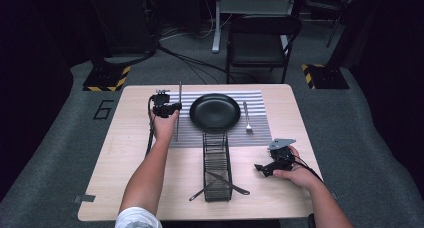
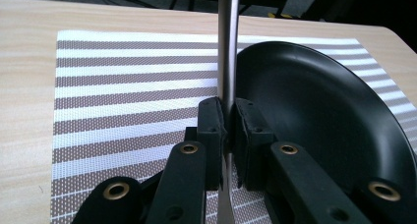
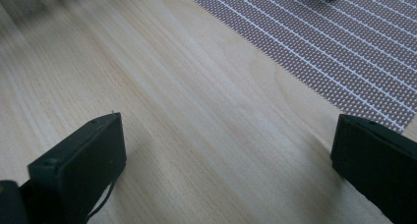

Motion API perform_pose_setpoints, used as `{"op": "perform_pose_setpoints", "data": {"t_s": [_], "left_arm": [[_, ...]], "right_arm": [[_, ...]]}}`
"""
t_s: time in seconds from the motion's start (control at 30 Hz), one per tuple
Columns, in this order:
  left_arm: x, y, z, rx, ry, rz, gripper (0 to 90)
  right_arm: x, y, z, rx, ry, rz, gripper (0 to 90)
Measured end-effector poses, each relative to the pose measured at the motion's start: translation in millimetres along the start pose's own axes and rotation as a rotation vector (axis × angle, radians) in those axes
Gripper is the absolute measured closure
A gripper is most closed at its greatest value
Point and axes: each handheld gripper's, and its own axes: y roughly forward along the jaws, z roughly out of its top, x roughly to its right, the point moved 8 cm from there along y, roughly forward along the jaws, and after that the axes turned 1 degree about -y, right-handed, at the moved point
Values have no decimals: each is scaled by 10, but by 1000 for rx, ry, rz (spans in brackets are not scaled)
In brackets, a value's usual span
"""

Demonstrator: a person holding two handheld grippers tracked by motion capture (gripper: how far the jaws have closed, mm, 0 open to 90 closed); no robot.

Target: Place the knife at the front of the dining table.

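Left gripper [image 2: 227, 130]: jaws clamped tight on one knife [image 2: 227, 47], over the placemat's [image 2: 123, 86] left edge, beside one black plate [image 2: 319, 116].
Right gripper [image 3: 226, 150]: jaws wide apart, nothing between, over bare table [image 3: 196, 111].
Fork [image 1: 247, 117]: one, right of plate.
Wire basket [image 1: 217, 165]: one, two utensils inside.

Plate [image 1: 215, 111] on the placemat [image 1: 260, 133], fork [image 1: 247, 119] to its right, wire rack [image 1: 217, 163] before it.
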Motion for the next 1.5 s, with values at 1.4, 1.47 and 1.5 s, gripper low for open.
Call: {"op": "perform_pose_setpoints", "data": {"t_s": [1.4,1.47,1.5], "left_arm": [[-269,572,-284,9,-217,173,828],[-264,593,-307,10,-223,180,828],[-257,607,-317,5,-223,179,828]], "right_arm": [[-1,0,0,0,1,0,0],[0,0,-1,-1,0,0,0],[-1,-1,-1,-1,0,0,0]]}}
